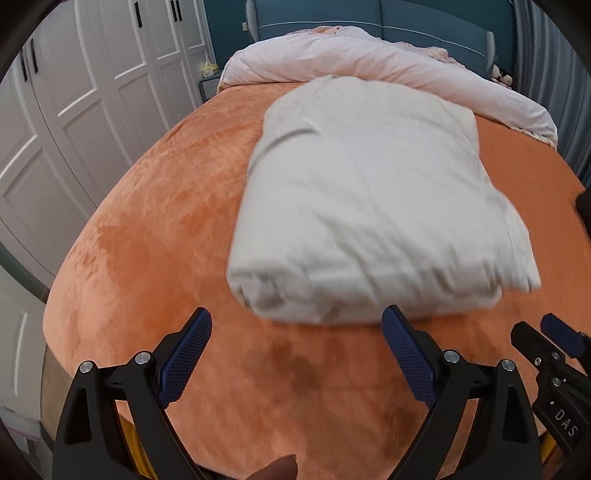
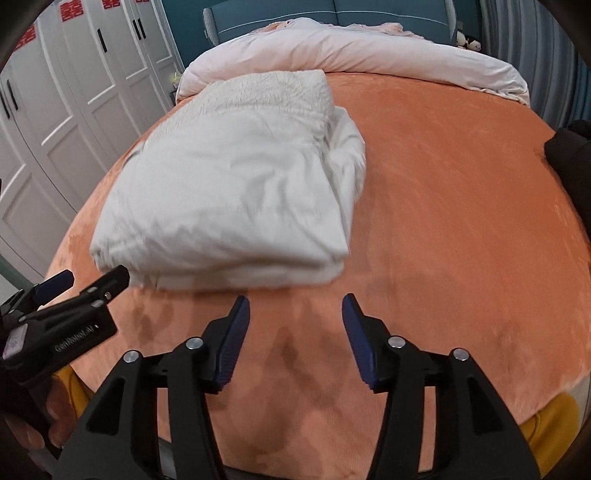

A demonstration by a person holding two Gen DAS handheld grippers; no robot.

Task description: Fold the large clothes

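Observation:
A large white garment (image 1: 369, 199) lies folded in a thick rectangular bundle on the orange bed cover (image 1: 155, 258). It also shows in the right wrist view (image 2: 229, 192), left of centre. My left gripper (image 1: 297, 325) is open and empty, just in front of the bundle's near edge. My right gripper (image 2: 295, 310) is open and empty, just in front of the bundle's near right corner. The left gripper also shows at the left edge of the right wrist view (image 2: 92, 280), and the right gripper at the right edge of the left wrist view (image 1: 543, 332).
A rolled pale pink duvet (image 2: 351, 55) lies across the head of the bed before a blue headboard (image 2: 332, 14). White wardrobe doors (image 1: 74, 110) stand along the left. A dark object (image 2: 569, 147) sits at the bed's right edge. Bare orange cover (image 2: 461, 203) lies right of the bundle.

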